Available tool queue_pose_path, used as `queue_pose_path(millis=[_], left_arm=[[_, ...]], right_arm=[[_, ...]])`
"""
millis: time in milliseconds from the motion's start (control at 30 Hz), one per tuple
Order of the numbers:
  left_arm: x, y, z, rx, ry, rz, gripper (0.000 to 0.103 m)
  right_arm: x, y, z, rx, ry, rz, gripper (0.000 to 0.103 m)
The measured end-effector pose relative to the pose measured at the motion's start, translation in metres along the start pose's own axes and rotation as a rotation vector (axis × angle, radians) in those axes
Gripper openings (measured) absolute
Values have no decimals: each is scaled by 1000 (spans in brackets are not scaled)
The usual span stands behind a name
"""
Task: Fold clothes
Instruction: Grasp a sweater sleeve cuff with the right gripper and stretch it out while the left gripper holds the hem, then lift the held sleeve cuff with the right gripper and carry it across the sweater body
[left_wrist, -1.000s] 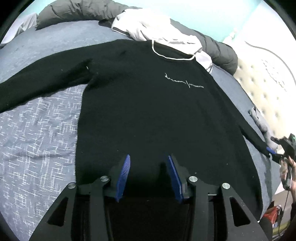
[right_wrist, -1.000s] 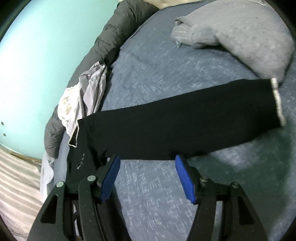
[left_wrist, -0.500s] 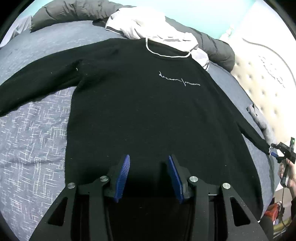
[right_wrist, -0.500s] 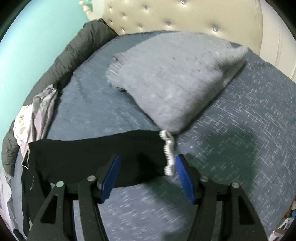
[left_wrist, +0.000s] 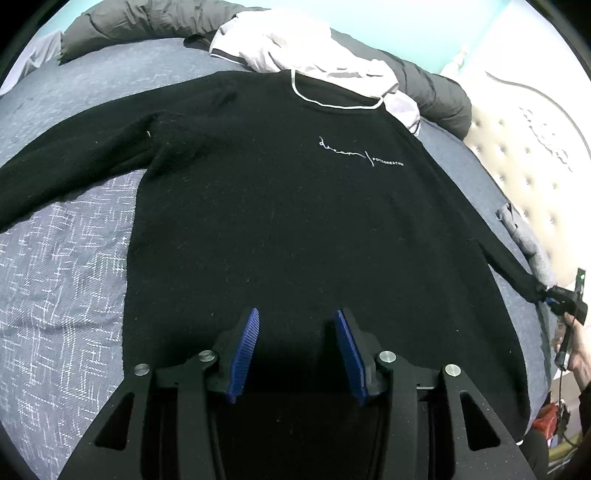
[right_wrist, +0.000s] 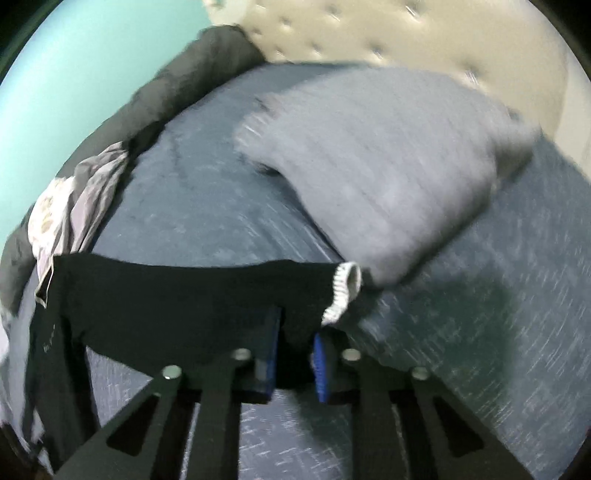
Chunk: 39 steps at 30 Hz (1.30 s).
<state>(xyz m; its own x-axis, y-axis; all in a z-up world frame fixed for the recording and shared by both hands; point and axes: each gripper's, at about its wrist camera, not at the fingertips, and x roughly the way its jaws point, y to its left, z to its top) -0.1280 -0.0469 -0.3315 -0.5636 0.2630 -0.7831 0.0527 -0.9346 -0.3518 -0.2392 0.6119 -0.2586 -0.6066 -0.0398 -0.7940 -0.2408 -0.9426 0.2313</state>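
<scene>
A black sweater (left_wrist: 295, 221) with a white collar line and small white chest lettering lies face up, spread on the blue-grey bed cover (left_wrist: 62, 277). My left gripper (left_wrist: 295, 317) hovers open over its lower middle, pads apart, nothing pinched. At the far right my right gripper (left_wrist: 557, 295) sits at the end of the right sleeve. In the right wrist view the jaws of the right gripper (right_wrist: 297, 332) are closing, and the black sleeve (right_wrist: 184, 295) is pinched between the blue pads just behind the white-edged cuff (right_wrist: 343, 291). That view is blurred.
A folded grey knit (right_wrist: 388, 177) lies just beyond the cuff. White clothing (left_wrist: 303, 51) and a dark grey duvet (left_wrist: 129, 26) are bunched past the collar. A tufted beige headboard (left_wrist: 535, 147) bounds the right side. A person's hand (left_wrist: 580, 354) holds the right gripper.
The right gripper slid along the sleeve to its cuff, turned, and its jaws came together on the fabric. The left gripper stayed open over the sweater's lower part.
</scene>
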Motion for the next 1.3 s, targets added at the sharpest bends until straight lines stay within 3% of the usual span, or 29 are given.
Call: queue_pose_path(millis=[133, 367, 467, 567, 867, 1200, 1300], left_arm=[[-1, -2, 0, 5, -2, 4, 48], [0, -7, -1, 20, 3, 7, 48], [0, -9, -1, 30, 7, 9, 48], [1, -9, 0, 35, 12, 7, 48], [0, -7, -1, 33, 13, -2, 48], [-5, -3, -2, 24, 15, -5, 48], [-6, -4, -2, 23, 12, -4, 48]], right_arm=[[-30, 16, 21, -72, -94, 13, 9], [-59, 30, 100, -139, -227, -2, 9], [-58, 32, 129, -152, -251, -25, 9], [-39, 34, 145, -170, -220, -71, 9], [7, 19, 132, -156, -149, -134, 9], [11, 11, 126, -137, -117, -105, 9], [4, 15, 123, -126, -144, -52, 9]])
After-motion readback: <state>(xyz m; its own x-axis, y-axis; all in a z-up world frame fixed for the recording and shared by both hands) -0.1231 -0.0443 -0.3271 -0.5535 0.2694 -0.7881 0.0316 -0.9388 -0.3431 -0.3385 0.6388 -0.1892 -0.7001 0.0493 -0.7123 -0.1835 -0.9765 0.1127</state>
